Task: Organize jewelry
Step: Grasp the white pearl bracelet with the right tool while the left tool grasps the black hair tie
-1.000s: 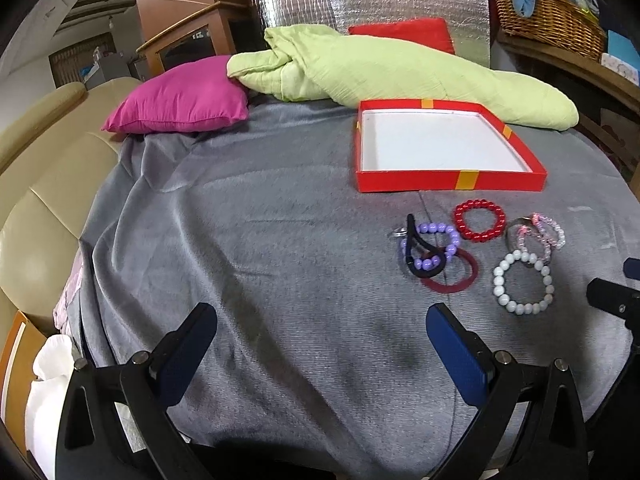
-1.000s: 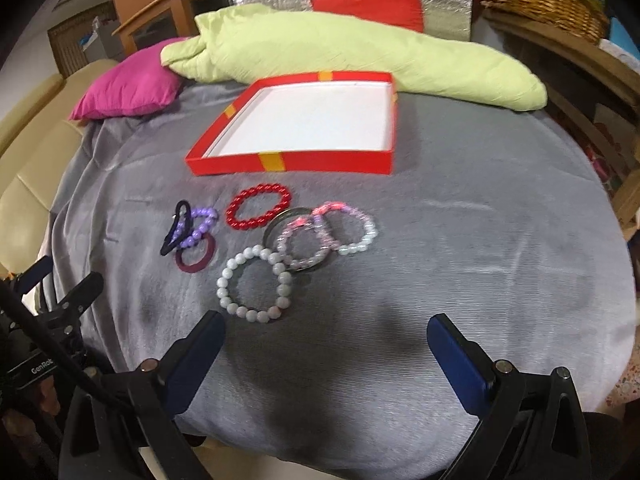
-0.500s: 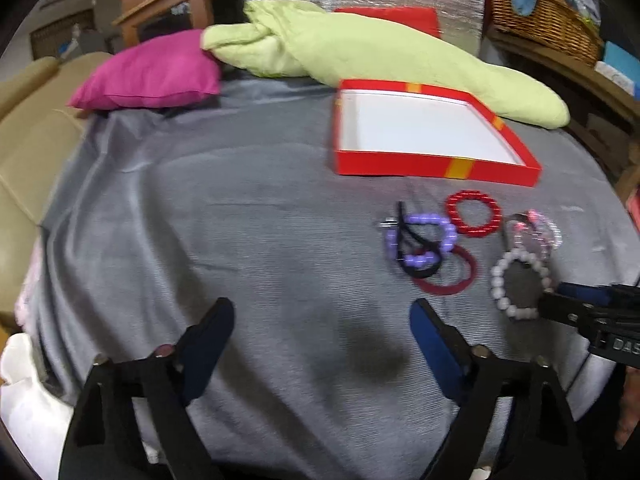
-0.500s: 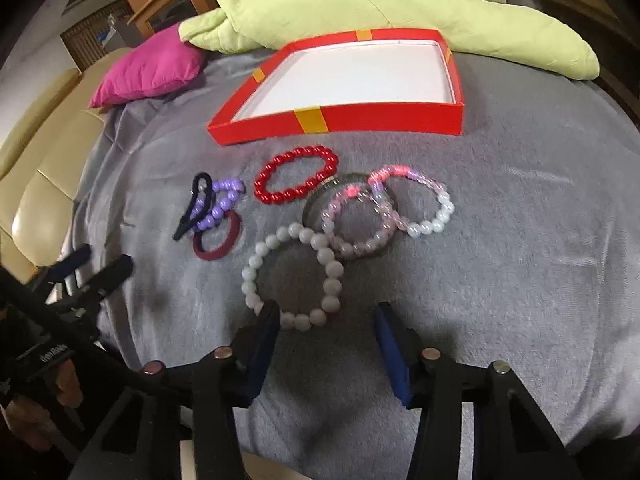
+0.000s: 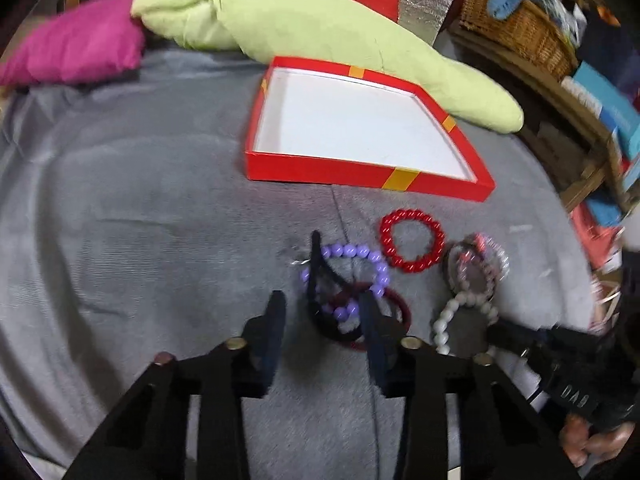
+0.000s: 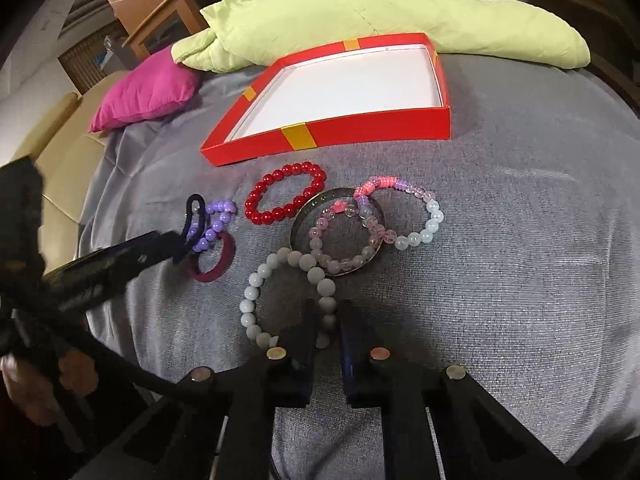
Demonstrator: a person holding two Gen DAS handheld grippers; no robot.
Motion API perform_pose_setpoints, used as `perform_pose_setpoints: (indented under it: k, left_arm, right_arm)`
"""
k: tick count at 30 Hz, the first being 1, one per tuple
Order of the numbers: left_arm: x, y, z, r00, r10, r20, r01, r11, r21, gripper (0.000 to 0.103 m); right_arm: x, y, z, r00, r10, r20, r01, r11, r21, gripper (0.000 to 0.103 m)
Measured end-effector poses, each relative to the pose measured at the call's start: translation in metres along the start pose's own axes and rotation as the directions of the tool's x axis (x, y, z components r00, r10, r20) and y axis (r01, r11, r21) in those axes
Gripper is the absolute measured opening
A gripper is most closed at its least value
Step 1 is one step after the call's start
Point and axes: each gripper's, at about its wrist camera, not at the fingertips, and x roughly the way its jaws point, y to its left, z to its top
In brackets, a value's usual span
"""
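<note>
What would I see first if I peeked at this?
Probably the big red box, empty and white inside, at the back of the grey blanket. Just in front lies a colourful jumble of bracelets, with the right gripper closing around the white bead bracelet.

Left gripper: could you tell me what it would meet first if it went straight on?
Probably the black hair tie, which lies between the left gripper fingers, tangled with the purple bracelet; depth is unclear.

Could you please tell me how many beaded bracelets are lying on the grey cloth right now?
5: red nearest the red box; purple leftmost, under a black hair tie; white at the right gripper; pale pink across the metal bangle; pink-to-blue rightmost.
</note>
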Motion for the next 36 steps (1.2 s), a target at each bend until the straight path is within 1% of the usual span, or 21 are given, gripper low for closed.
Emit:
perform_pose_setpoints:
  k: [1, 2, 4, 6, 8, 11, 14, 19, 23, 28, 29, 31, 34, 36]
  left_arm:
    - [0.003, 0.003, 0.002, 1.0, -0.013, -0.005, 0.013, 1.0, -0.008, 0.033]
    - [0.006, 0.005, 0.005, 0.999, -0.04, -0.008, 0.04, 0.999, -0.026, 0.028]
    - [0.008, 0.006, 0.008, 0.997, -0.074, -0.011, 0.073, 0.997, -0.035, 0.026]
    - [0.013, 0.008, 0.011, 0.996, -0.093, -0.018, 0.092, 0.995, -0.048, 0.021]
    - [0.017, 0.012, 0.014, 0.993, -0.112, -0.025, 0.11, 0.991, -0.074, 0.012]
    - [0.019, 0.018, 0.015, 0.989, -0.142, -0.027, 0.138, 0.984, -0.11, 0.009]
    - [0.015, 0.015, 0.016, 0.992, -0.127, -0.015, 0.125, 0.989, -0.082, 0.007]
    - [0.007, 0.011, 0.017, 0.992, -0.128, 0.013, 0.129, 0.991, -0.047, 0.006]
    - [0.004, 0.013, 0.021, 0.994, -0.103, 0.034, 0.104, 0.993, -0.049, 0.006]
    - [0.003, 0.012, 0.023, 0.99, -0.138, 0.041, 0.14, 0.989, -0.05, 0.007]
    - [0.004, 0.01, 0.023, 0.989, -0.141, 0.043, 0.143, 0.989, -0.045, 0.01]
    - [0.007, 0.005, 0.022, 0.99, -0.135, 0.036, 0.137, 0.99, -0.037, 0.015]
    - [0.016, 0.002, 0.021, 0.992, -0.129, 0.001, 0.129, 0.991, -0.039, 0.015]
    - [0.021, 0.001, 0.021, 0.994, -0.108, -0.009, 0.108, 0.994, -0.033, 0.015]
  right_arm:
    - [0.0, 0.0, 0.0, 1.0, 0.003, 0.002, -0.003, 1.0, 0.0, 0.011]
    - [-0.002, -0.001, -0.001, 1.0, 0.006, 0.005, -0.006, 1.0, 0.0, 0.011]
    - [-0.004, -0.001, -0.001, 1.0, 0.015, 0.011, -0.015, 1.0, -0.002, 0.011]
    - [-0.007, -0.001, -0.001, 0.999, 0.025, 0.024, -0.025, 1.0, -0.005, 0.011]
    - [-0.01, 0.0, 0.0, 0.999, 0.039, 0.038, -0.039, 0.999, -0.009, 0.011]
    - [-0.017, -0.001, 0.002, 0.996, 0.073, 0.06, -0.073, 0.997, -0.006, 0.011]
    - [-0.027, -0.002, 0.005, 0.991, 0.099, 0.091, -0.1, 0.995, -0.002, 0.011]
    - [-0.044, -0.003, 0.014, 0.981, 0.135, 0.136, -0.138, 0.99, 0.013, 0.011]
    - [-0.056, -0.008, 0.028, 0.976, 0.136, 0.171, -0.142, 0.99, 0.021, 0.011]
    - [-0.057, -0.012, 0.04, 0.973, 0.128, 0.193, -0.135, 0.991, 0.021, 0.011]
    - [-0.056, -0.012, 0.039, 0.973, 0.13, 0.19, -0.136, 0.99, 0.022, 0.011]
    - [-0.054, -0.011, 0.038, 0.975, 0.128, 0.183, -0.133, 0.991, 0.016, 0.011]
    - [-0.054, -0.01, 0.036, 0.975, 0.126, 0.183, -0.129, 0.992, 0.005, 0.011]
    - [-0.054, -0.011, 0.037, 0.974, 0.124, 0.188, -0.128, 0.992, 0.006, 0.011]
